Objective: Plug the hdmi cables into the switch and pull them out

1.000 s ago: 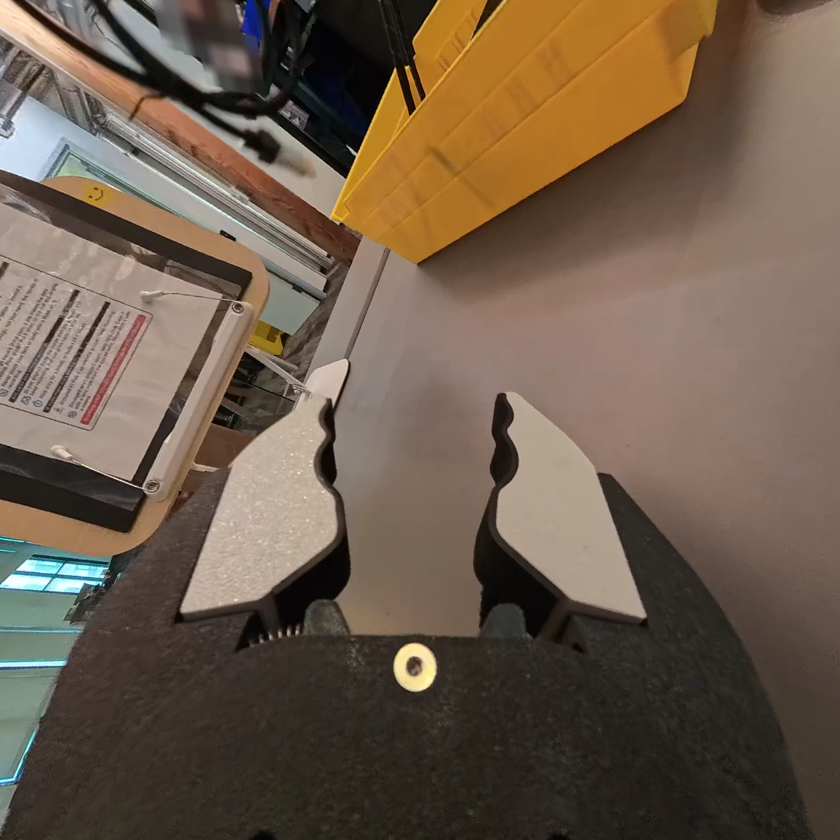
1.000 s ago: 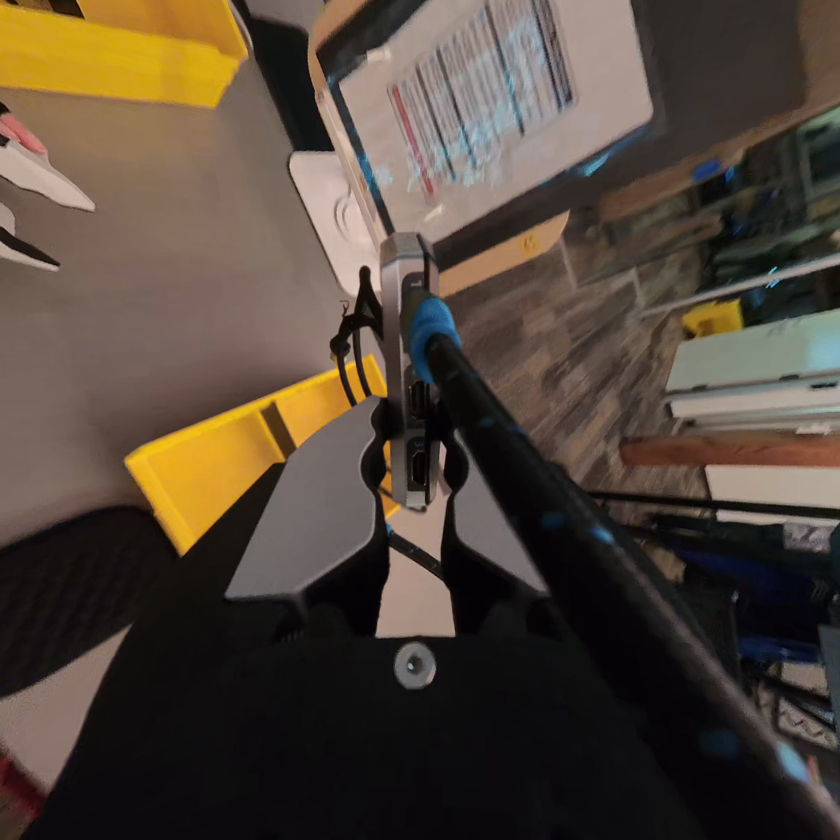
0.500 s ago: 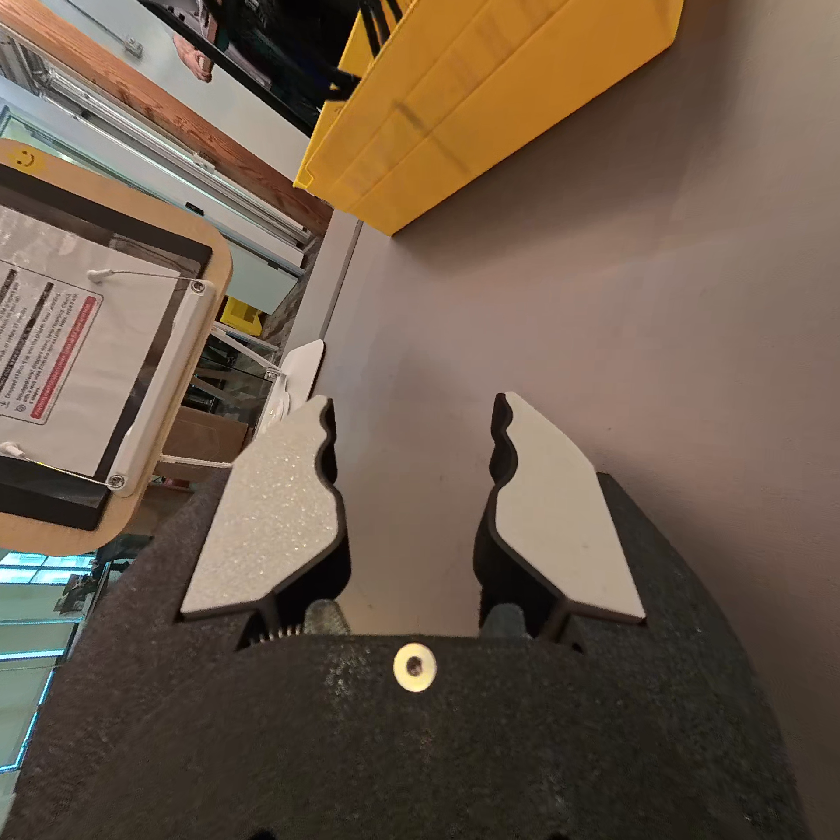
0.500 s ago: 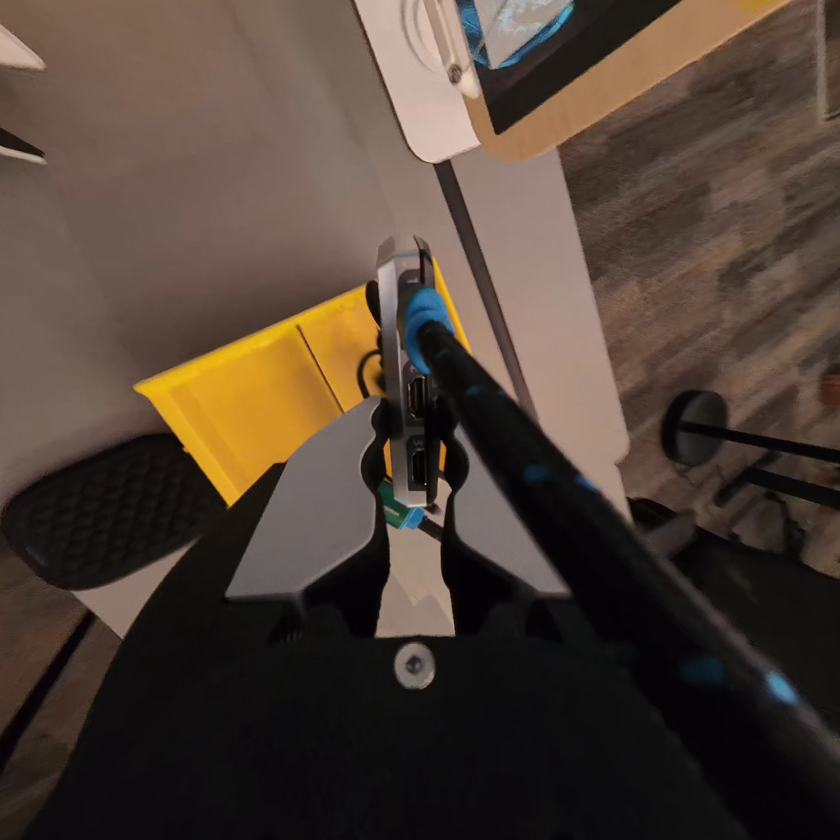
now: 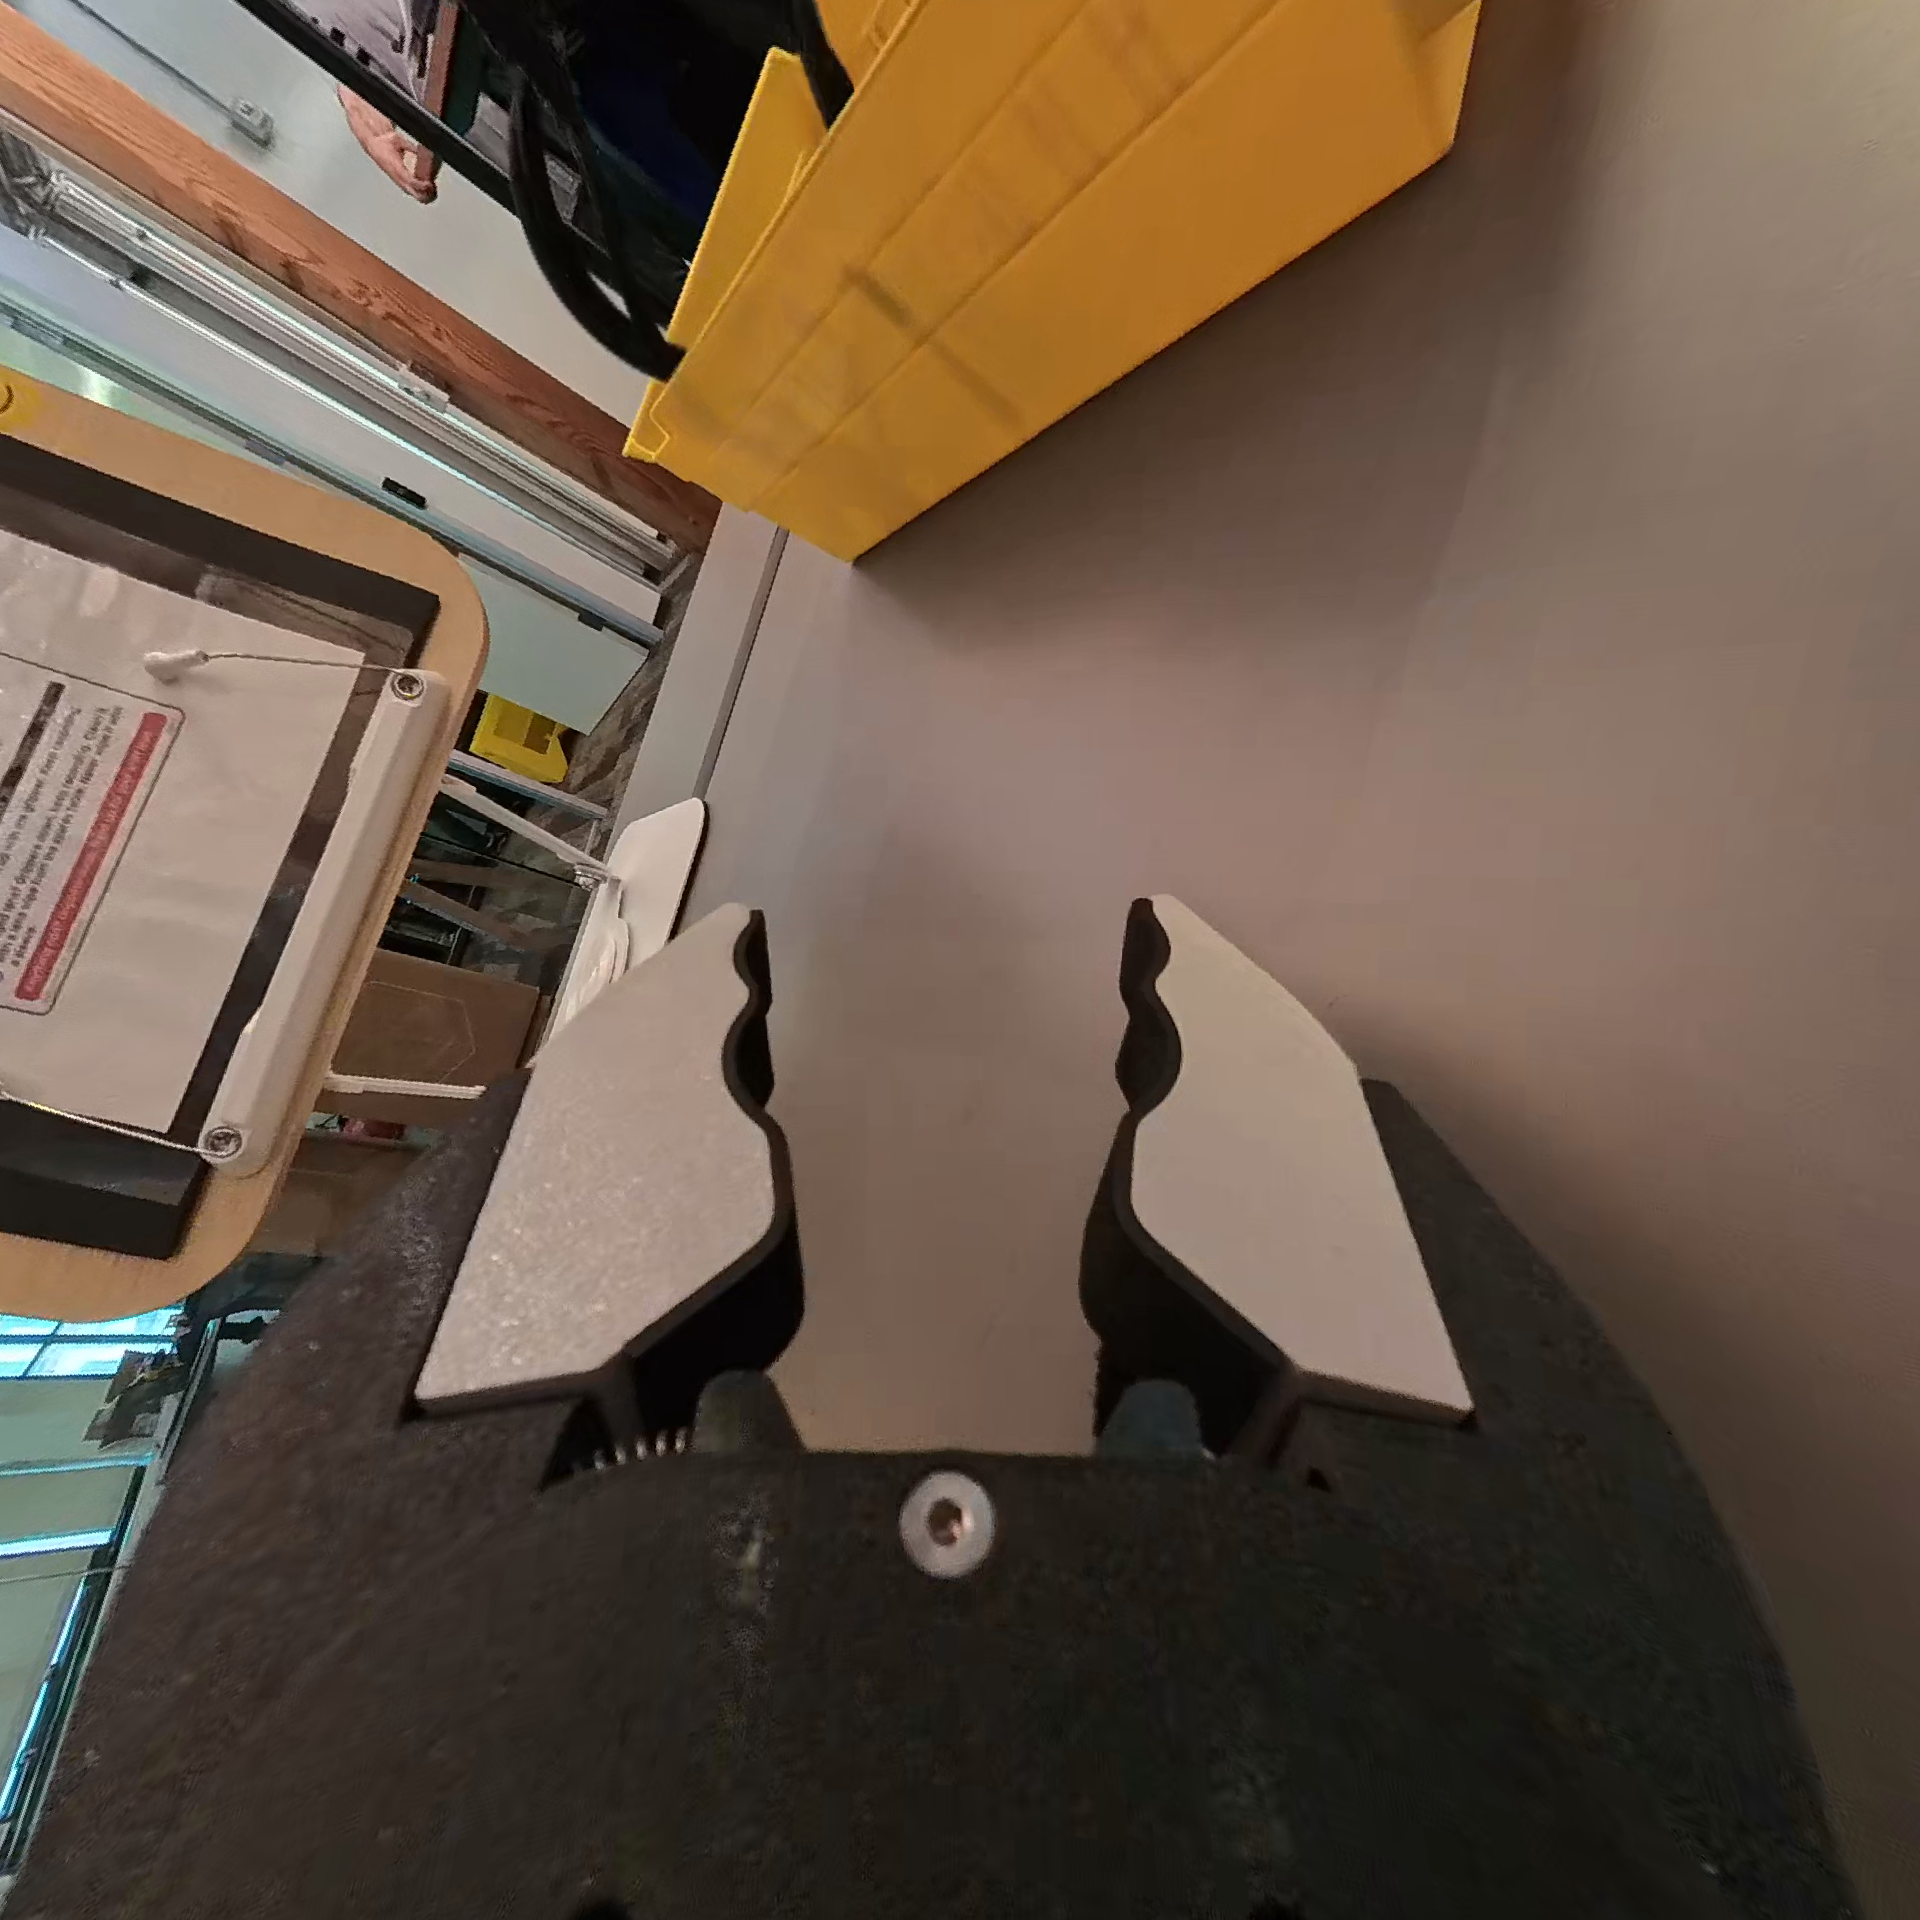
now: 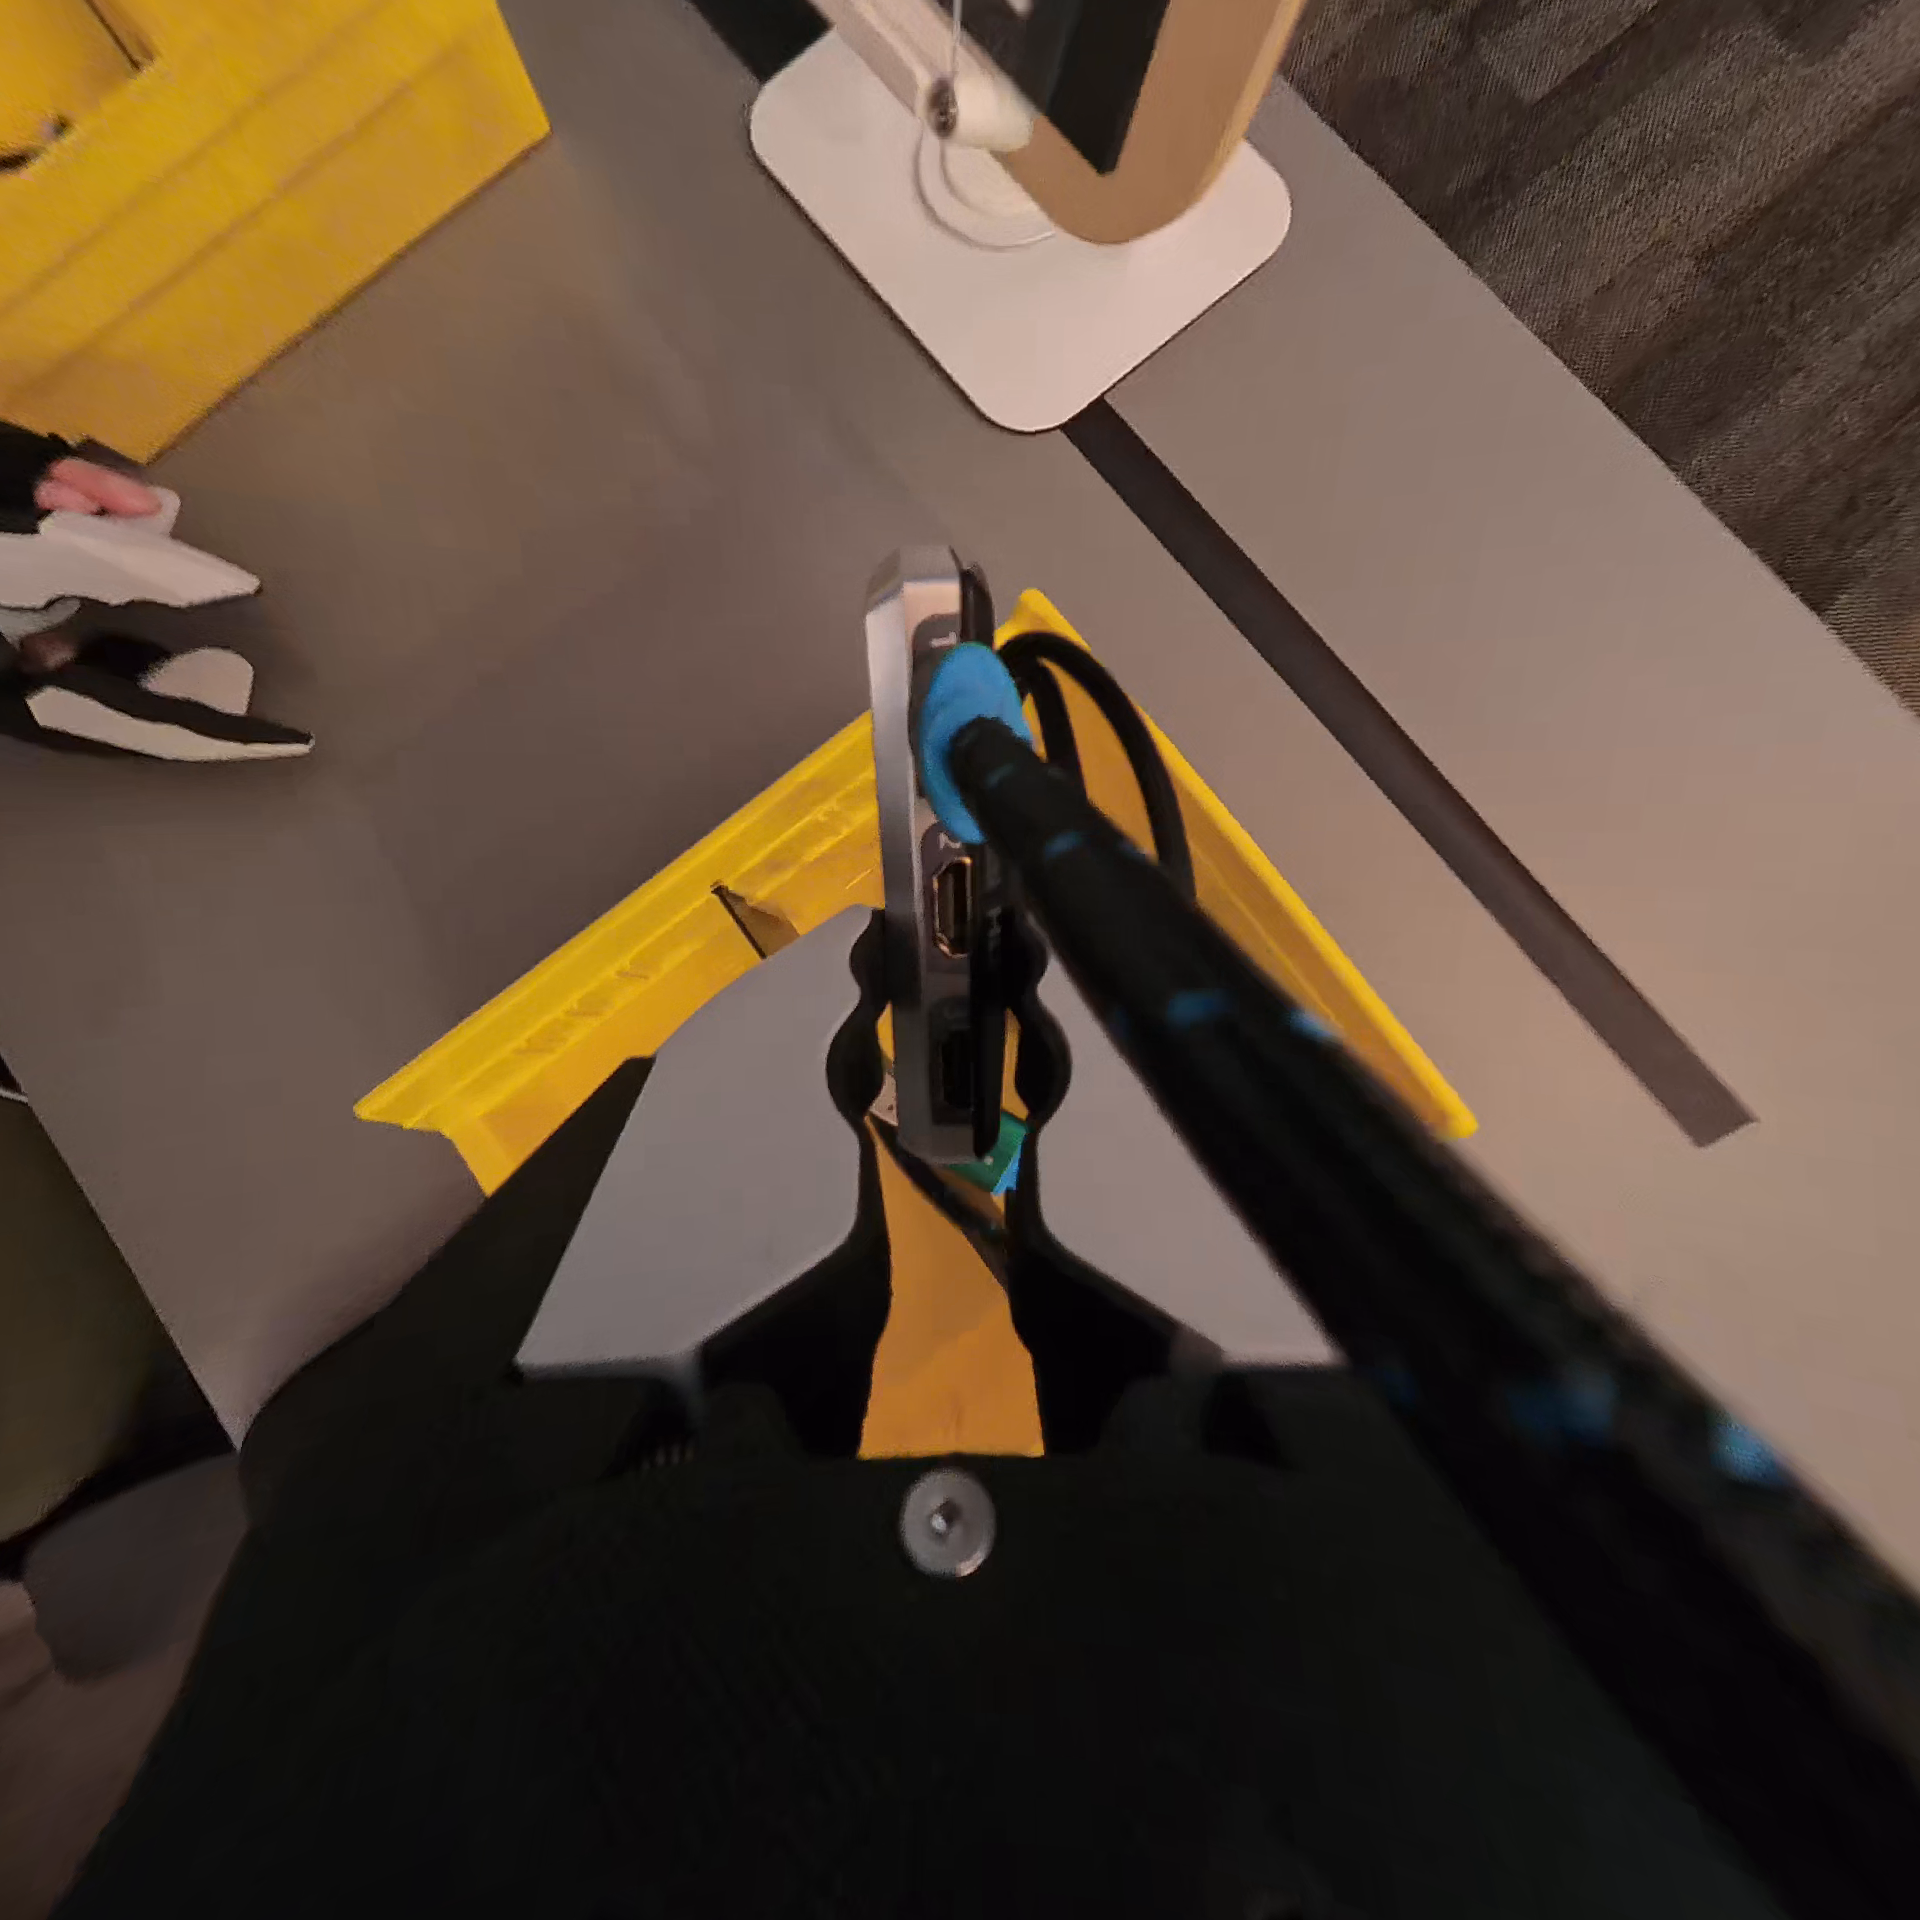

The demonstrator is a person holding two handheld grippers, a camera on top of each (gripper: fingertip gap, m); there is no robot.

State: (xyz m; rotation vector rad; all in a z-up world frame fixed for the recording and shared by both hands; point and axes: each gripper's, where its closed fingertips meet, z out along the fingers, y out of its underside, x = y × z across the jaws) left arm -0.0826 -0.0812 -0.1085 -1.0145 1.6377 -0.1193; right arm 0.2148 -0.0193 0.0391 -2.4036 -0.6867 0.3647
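The slim grey metal switch (image 6: 902,831), black blue-plugged braided cable (image 6: 1195,997) attached, is clamped by the right gripper (image 6: 948,1029), now swung above the small yellow bin (image 6: 644,997); the left gripper (image 5: 945,997), beside it, is held wide, empty.

The braided cable (image 6: 1351,1195) blurs and runs off frame; the switch (image 6: 914,862) hides the bin's (image 6: 644,997) inside.

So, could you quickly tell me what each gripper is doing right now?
Left gripper: open, holding nothing.
Right gripper: shut on the switch, blue-ended HDMI cable plugged in.
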